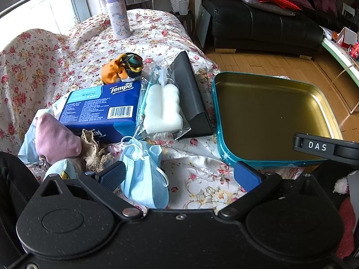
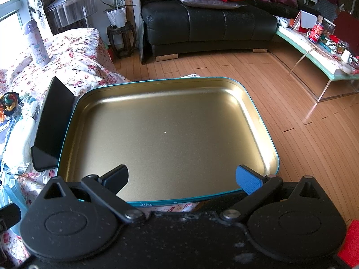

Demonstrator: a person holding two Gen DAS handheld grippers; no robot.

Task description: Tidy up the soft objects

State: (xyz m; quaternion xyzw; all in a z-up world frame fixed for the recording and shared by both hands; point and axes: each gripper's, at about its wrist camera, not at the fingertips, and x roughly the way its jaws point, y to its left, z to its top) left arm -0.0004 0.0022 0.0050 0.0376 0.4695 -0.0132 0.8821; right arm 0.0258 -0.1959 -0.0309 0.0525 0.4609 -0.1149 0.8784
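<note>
My left tongs [image 1: 179,174] wide, left pad touching blue mask [image 1: 143,177]; right tongs [image 2: 181,179] wide, empty, over tin [image 2: 157,132]. Tissue pack [image 1: 101,109] reads "Tempo".

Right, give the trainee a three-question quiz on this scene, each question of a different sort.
1. True or false: the tin already holds soft items.
2. Multiple choice: what lies closest between the left gripper's fingers? A) scrunchie B) face mask C) bottle
3. Fill in: the bagged sponge lies between the tissue pack and the black ____.

Key:
1. False, it is bare inside.
2. B
3. case; the right gripper hovers open over the tin.
</note>
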